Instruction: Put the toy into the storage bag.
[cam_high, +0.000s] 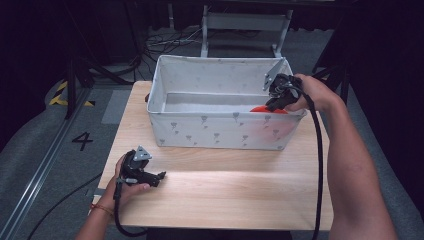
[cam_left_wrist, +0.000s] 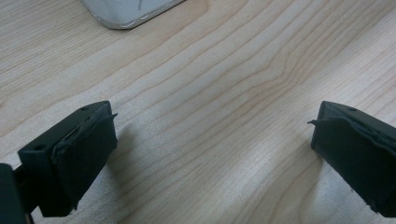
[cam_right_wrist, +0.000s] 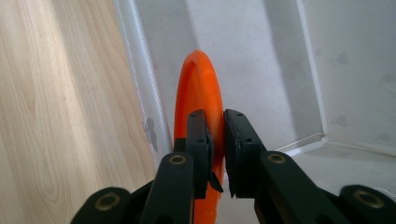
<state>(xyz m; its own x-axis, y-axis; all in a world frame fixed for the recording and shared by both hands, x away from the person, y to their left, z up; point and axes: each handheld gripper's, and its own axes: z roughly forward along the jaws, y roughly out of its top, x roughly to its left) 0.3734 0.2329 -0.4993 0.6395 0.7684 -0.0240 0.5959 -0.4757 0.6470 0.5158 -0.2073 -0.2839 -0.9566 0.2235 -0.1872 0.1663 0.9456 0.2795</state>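
Lower left of the high view: the left gripper (cam_high: 161, 175) rests on the wooden table (cam_high: 225, 190), held by the left hand (cam_high: 122, 187). In the left gripper view its jaws stand wide apart over bare wood, nothing between them. Centre: a white fabric bin (cam_high: 220, 131) sits on the table. Upper right: the right gripper (cam_high: 270, 106) reaches over the bin's right end. In the right gripper view its jaws clamp the rim of an orange plate (cam_right_wrist: 198, 88), held on edge just inside the bin's front wall.
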